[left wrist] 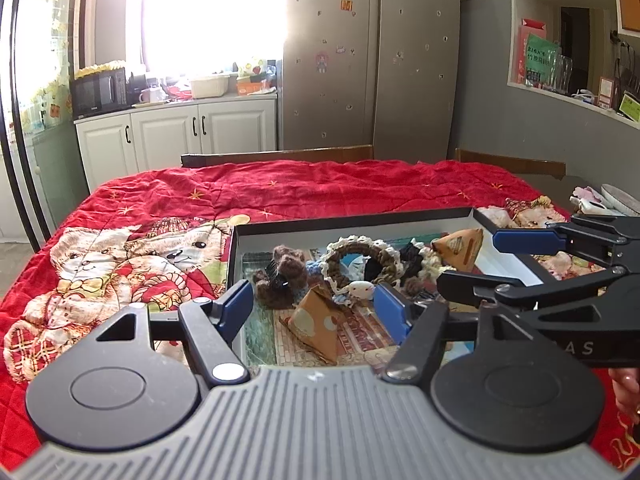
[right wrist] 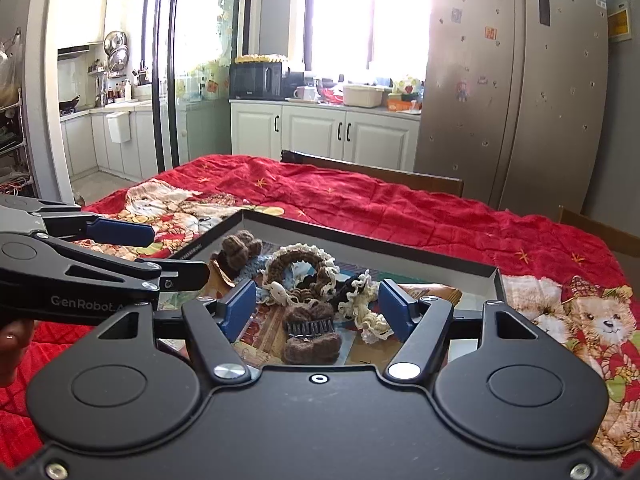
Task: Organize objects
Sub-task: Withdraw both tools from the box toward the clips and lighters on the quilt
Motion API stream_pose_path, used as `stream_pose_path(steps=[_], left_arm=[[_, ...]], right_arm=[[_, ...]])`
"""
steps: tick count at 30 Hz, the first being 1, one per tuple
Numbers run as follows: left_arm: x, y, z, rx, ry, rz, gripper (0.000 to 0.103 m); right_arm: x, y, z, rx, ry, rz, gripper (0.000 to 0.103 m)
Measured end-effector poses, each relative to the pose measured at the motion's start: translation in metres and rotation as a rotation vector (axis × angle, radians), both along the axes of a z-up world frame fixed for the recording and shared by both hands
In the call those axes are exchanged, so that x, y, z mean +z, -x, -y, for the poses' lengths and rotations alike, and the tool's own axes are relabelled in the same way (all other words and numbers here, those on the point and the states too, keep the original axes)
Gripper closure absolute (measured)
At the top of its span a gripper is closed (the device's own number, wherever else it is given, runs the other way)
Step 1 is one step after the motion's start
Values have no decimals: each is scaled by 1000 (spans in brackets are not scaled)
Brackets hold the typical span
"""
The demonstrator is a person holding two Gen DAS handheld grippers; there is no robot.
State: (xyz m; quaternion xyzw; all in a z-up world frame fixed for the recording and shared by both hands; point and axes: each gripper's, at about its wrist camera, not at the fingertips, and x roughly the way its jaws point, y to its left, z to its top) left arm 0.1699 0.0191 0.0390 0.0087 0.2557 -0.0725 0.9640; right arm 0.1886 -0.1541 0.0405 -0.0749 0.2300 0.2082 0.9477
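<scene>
A shallow black box [left wrist: 352, 222] with white inner walls lies on the red quilt and holds several small things. Among them are a brown-and-cream crocheted scrunchie [left wrist: 360, 256], a brown knitted hair clip [left wrist: 286, 276] and two tan triangular packets [left wrist: 316, 324] [left wrist: 460, 248]. My left gripper [left wrist: 314, 308] hangs open above the nearer packet, its pads clear of it. The right gripper [right wrist: 318, 308] is open over another brown knitted clip [right wrist: 312, 336], beside a cream ruffled scrunchie [right wrist: 364, 308]. Each gripper also shows from the side in the other's view, the right gripper [left wrist: 480, 260] and the left gripper [right wrist: 176, 252].
The red bear-print quilt [left wrist: 280, 188] covers the table around the box [right wrist: 360, 240]. Wooden chair backs [left wrist: 276, 156] stand along the far edge, with white cabinets [left wrist: 180, 128] and a fridge [left wrist: 372, 60] behind. A person's hand [left wrist: 624, 388] holds the right gripper.
</scene>
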Motion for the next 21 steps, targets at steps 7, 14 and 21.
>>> stream_pose_path(steps=[7, 14, 21], left_arm=[[11, 14, 5, 4, -1, 17, 23], [20, 32, 5, 25, 11, 31, 18], [20, 52, 11, 25, 6, 28, 17]], right_arm=[[13, 19, 7, -3, -7, 19, 36], [22, 38, 14, -3, -16, 30, 35], [21, 64, 20, -5, -5, 34, 32]])
